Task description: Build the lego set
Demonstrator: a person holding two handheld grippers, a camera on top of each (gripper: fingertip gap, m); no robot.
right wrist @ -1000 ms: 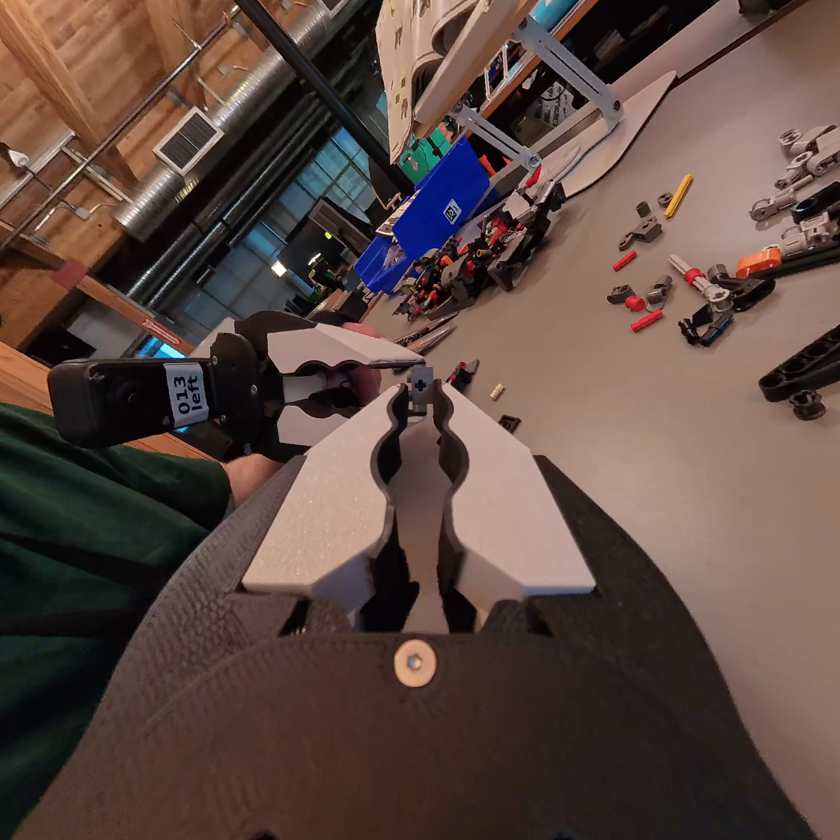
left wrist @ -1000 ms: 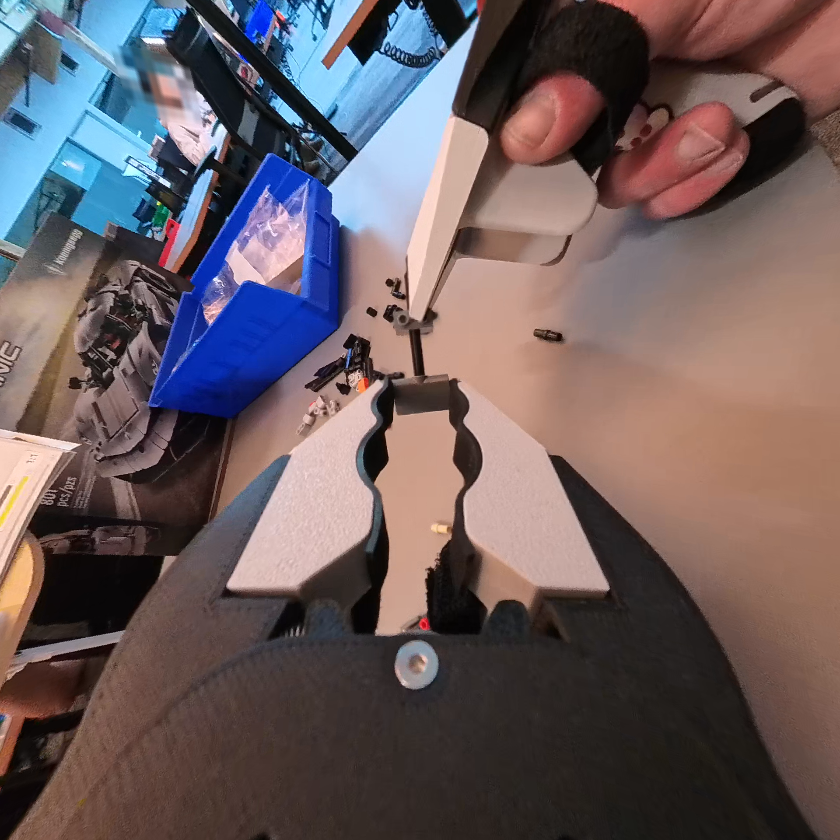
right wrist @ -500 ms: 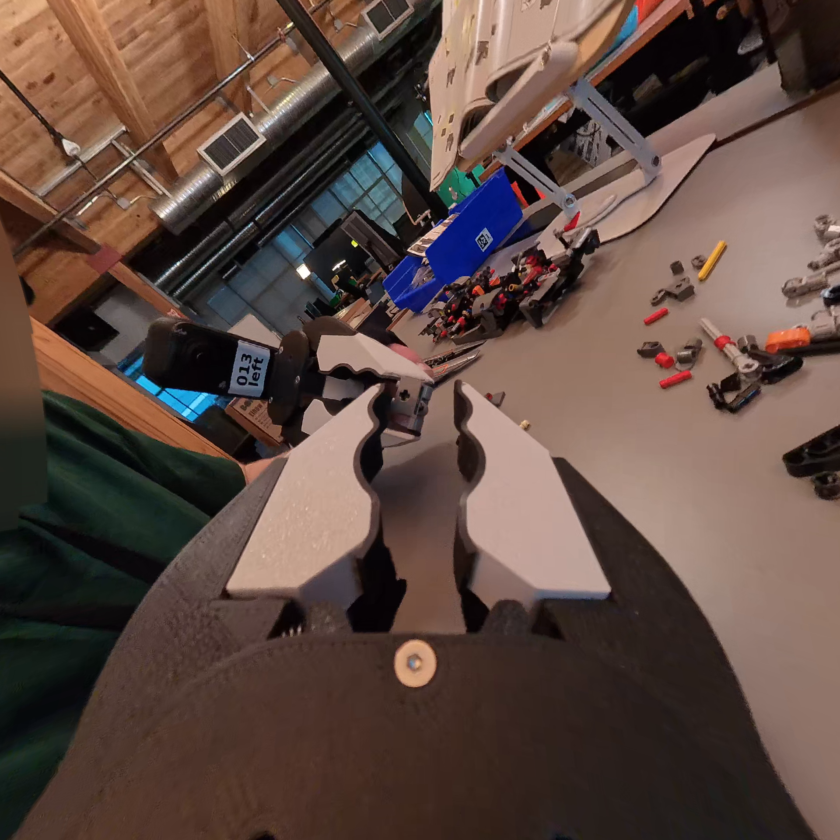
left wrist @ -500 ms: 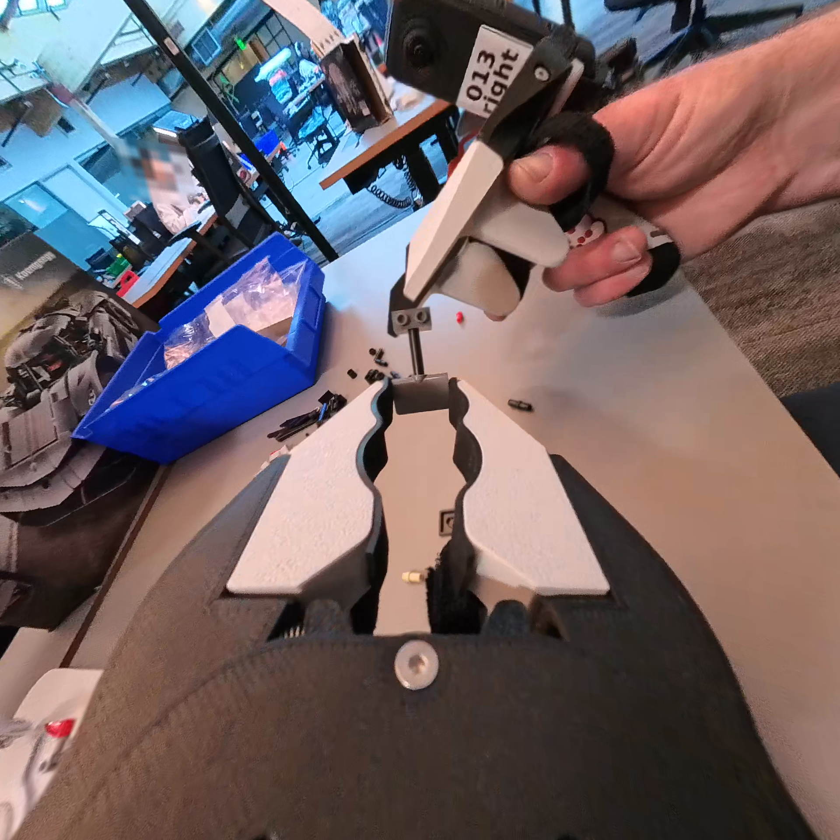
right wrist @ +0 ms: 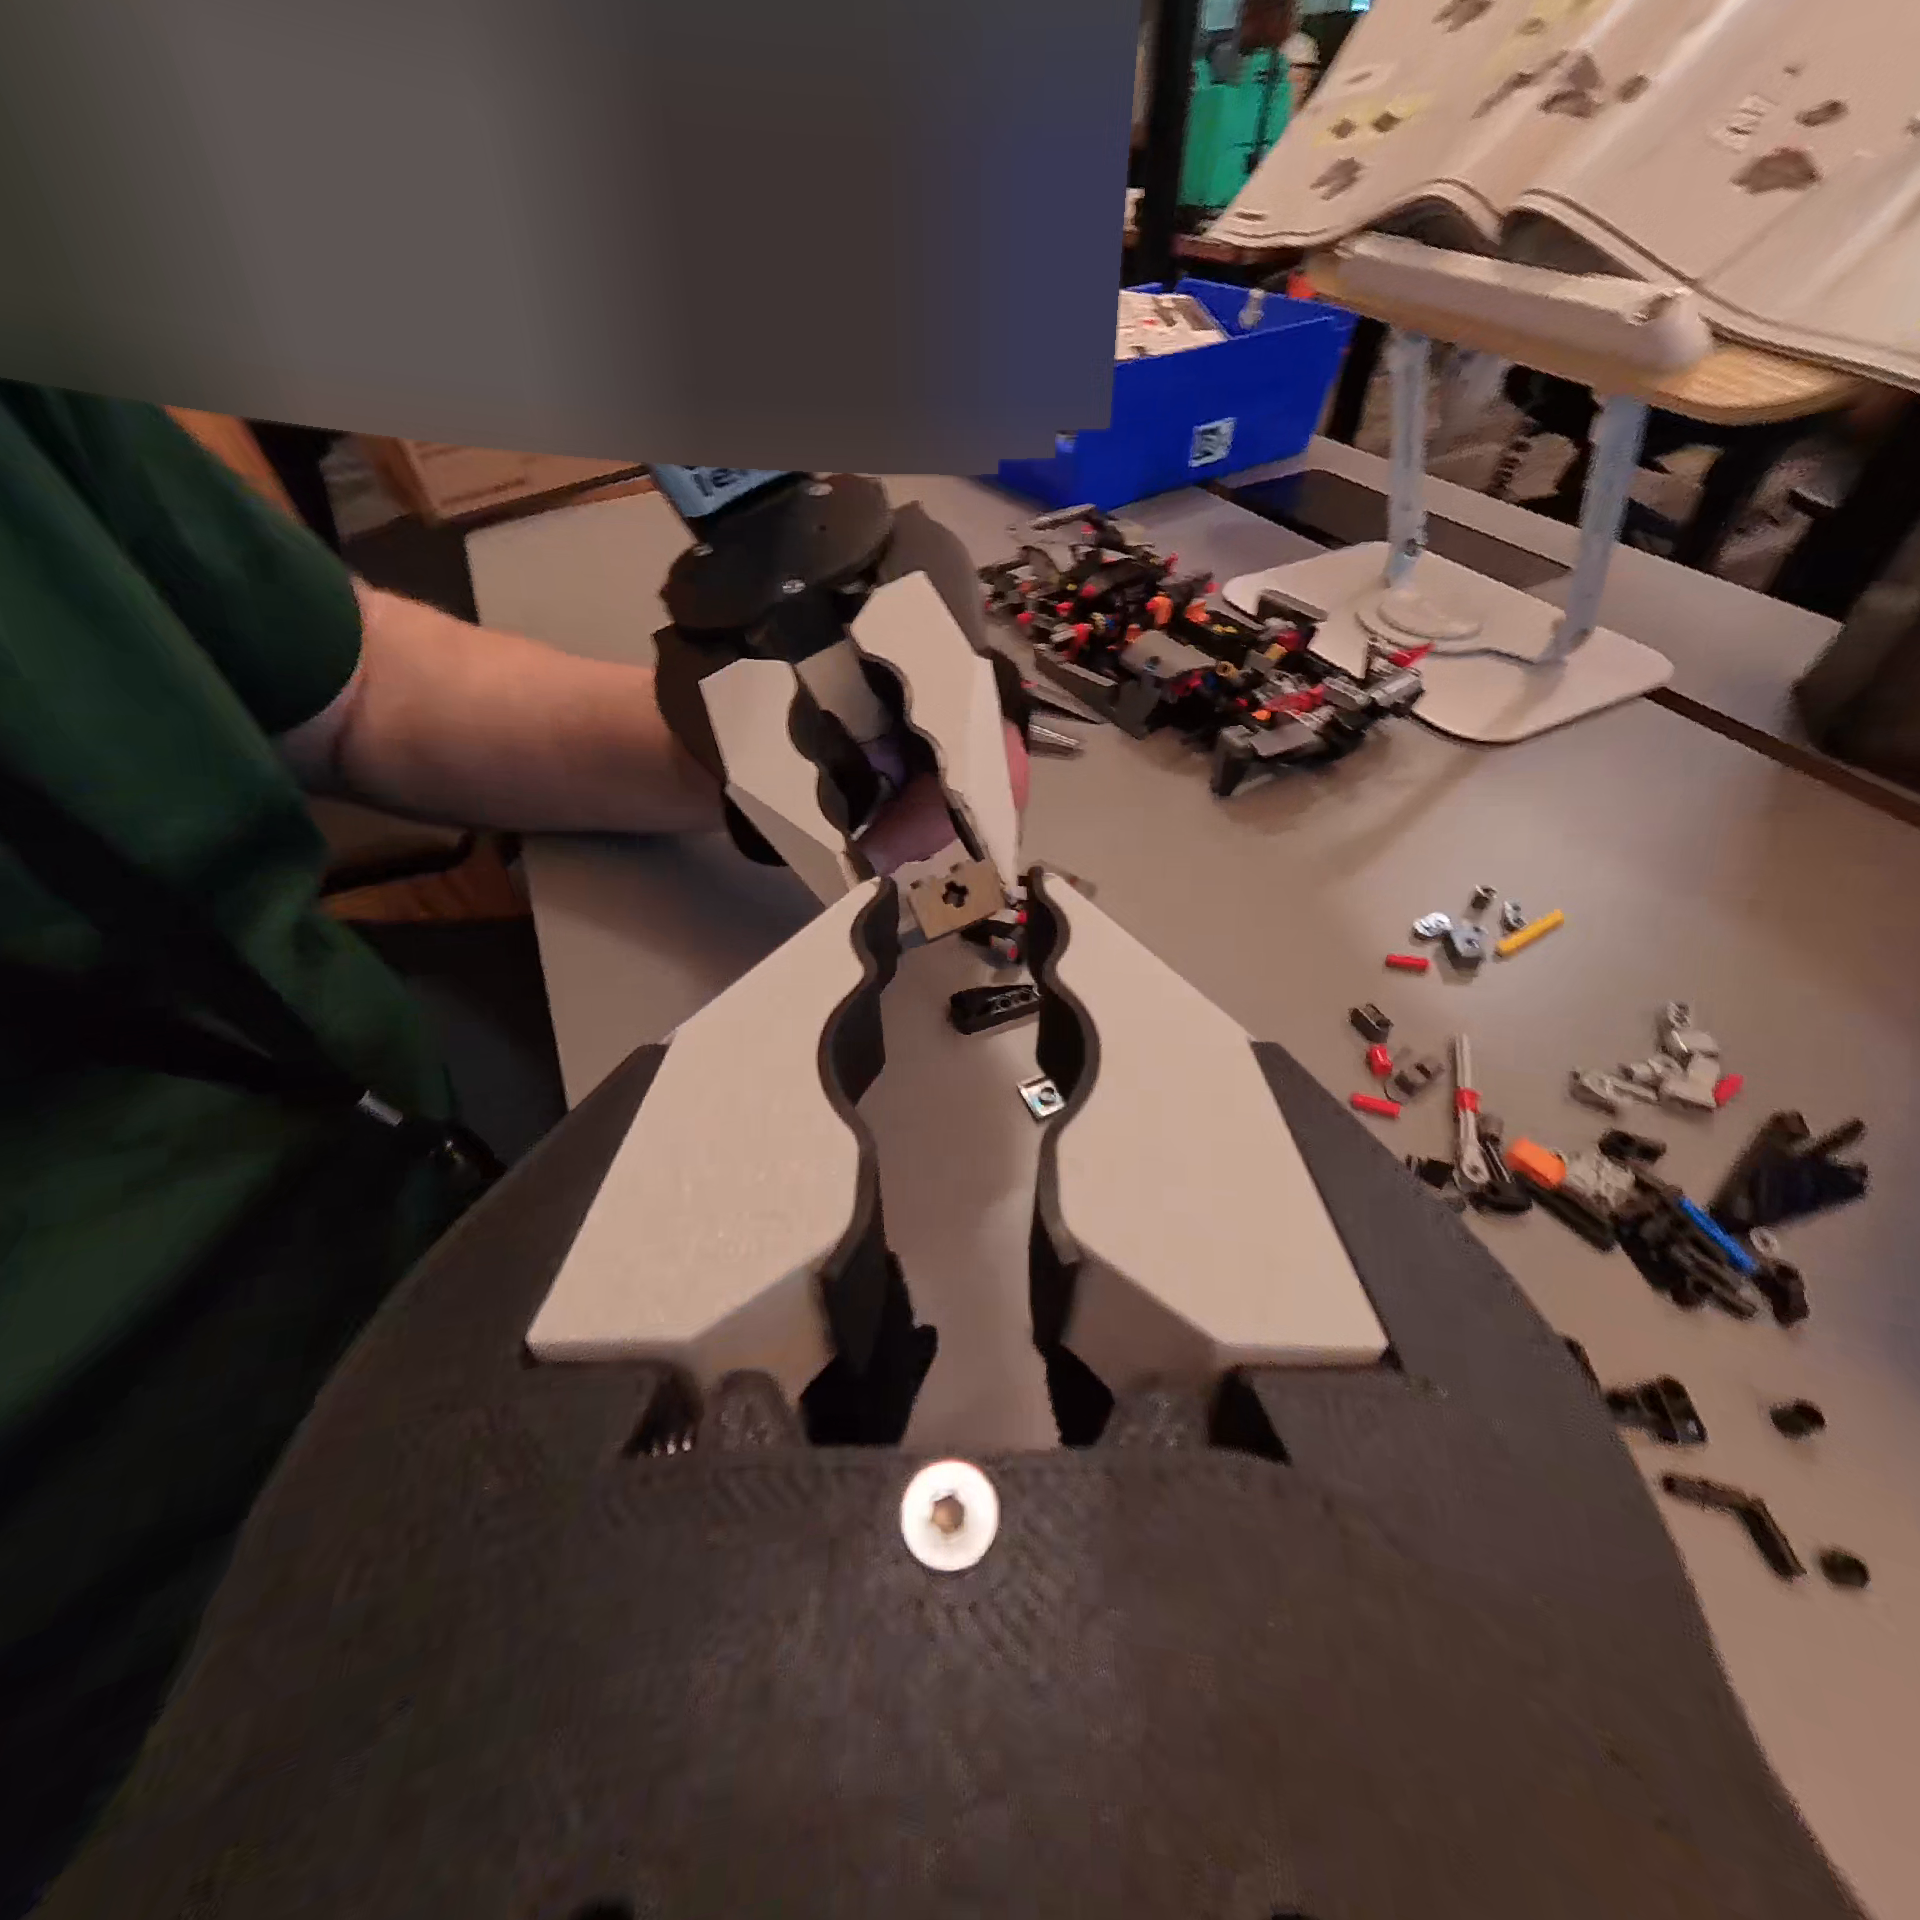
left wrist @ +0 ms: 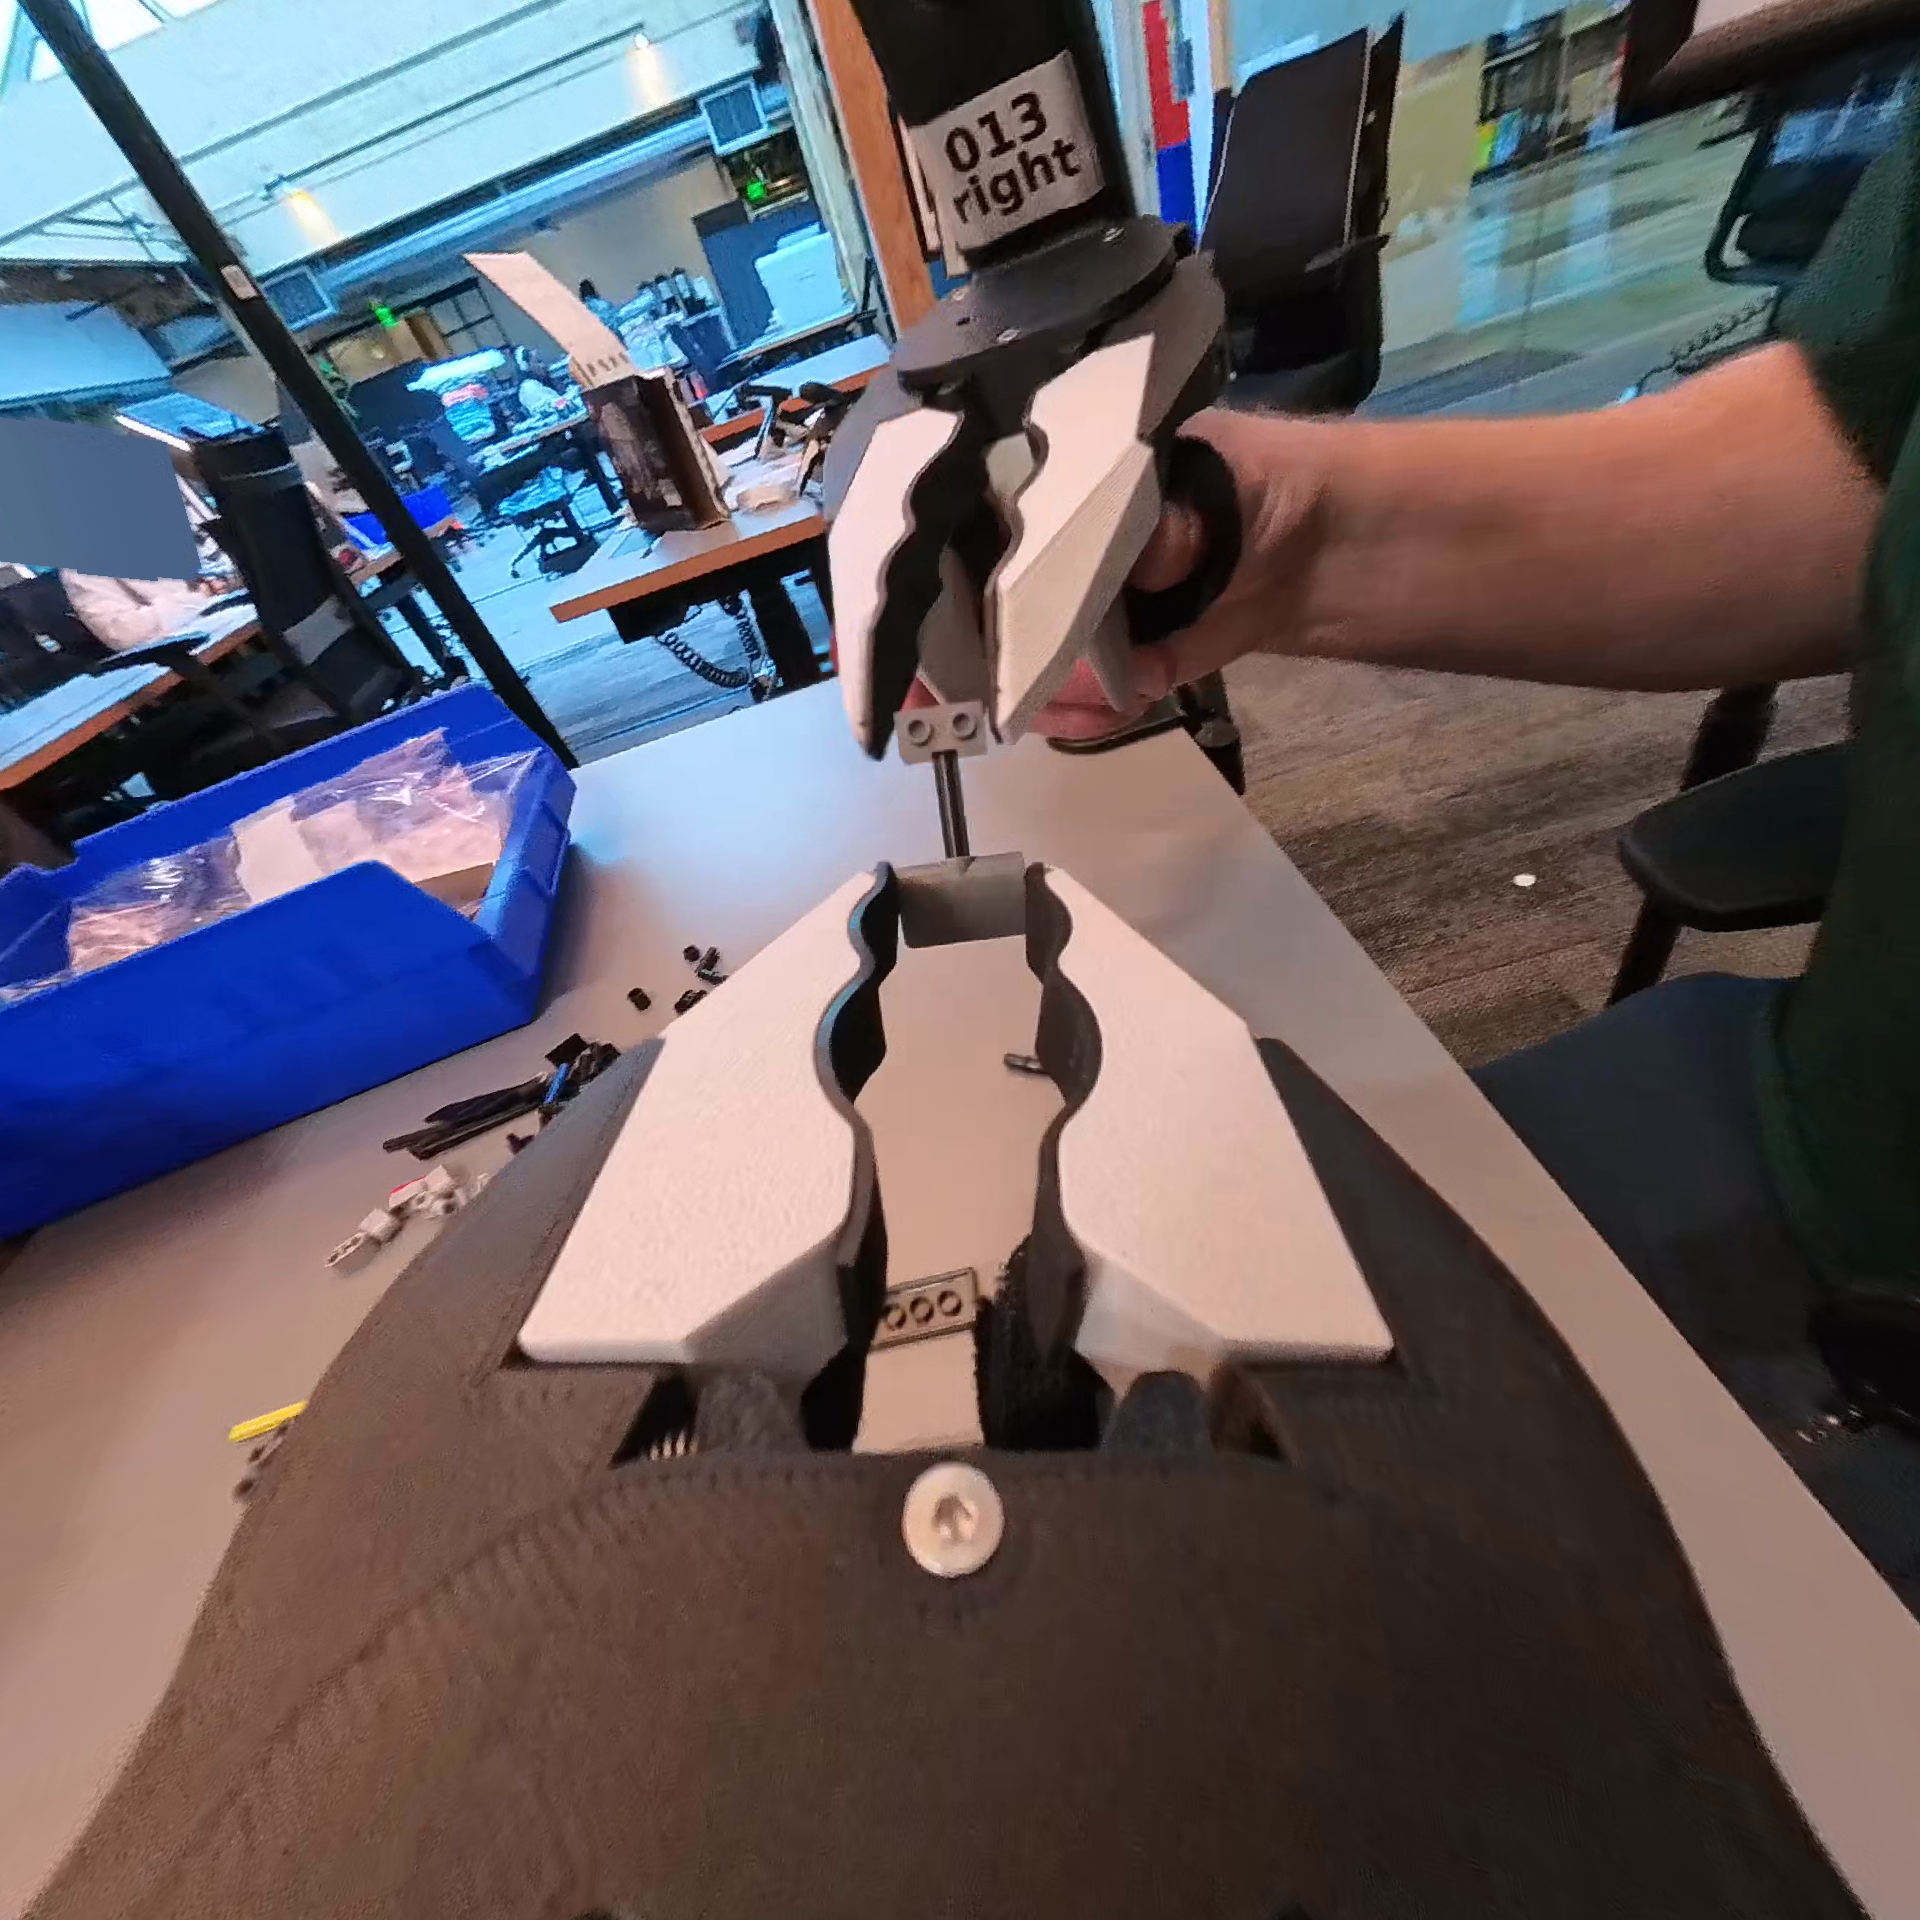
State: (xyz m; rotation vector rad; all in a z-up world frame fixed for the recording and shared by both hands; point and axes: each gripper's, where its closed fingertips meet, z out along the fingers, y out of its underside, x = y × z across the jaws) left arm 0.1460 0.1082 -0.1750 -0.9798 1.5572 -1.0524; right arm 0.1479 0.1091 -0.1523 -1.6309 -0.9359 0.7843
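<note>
In the left wrist view my left gripper (left wrist: pixel 961 894) is shut on a small grey block (left wrist: pixel 961 914) at its fingertips, held above the table. A short black axle (left wrist: pixel 951 805) stands up from the block and carries a small grey connector (left wrist: pixel 943 732) with two holes. My right gripper (left wrist: pixel 940 732) points down at it from above, jaws slightly apart either side of the connector. In the right wrist view my right gripper (right wrist: pixel 961 888) is open, and the connector's cross-holed end (right wrist: pixel 956 899) sits between its tips with a gap on the right. The left gripper (right wrist: pixel 925 857) shows just behind it.
A blue bin (left wrist: pixel 260 956) with plastic bags stands left, with loose black pieces (left wrist: pixel 540 1091) beside it. A partly built chassis (right wrist: pixel 1195 655), an open instruction booklet on a stand (right wrist: pixel 1558 208), a second blue bin (right wrist: pixel 1195 405) and scattered parts (right wrist: pixel 1610 1143) lie on the grey table (right wrist: pixel 1455 852). Less than 4 cm separates the two grippers' tips.
My right gripper, shut on the connector a second ago, has opened. Both grippers have swung upright, and the right now points down from above the left gripper's block and axle.
</note>
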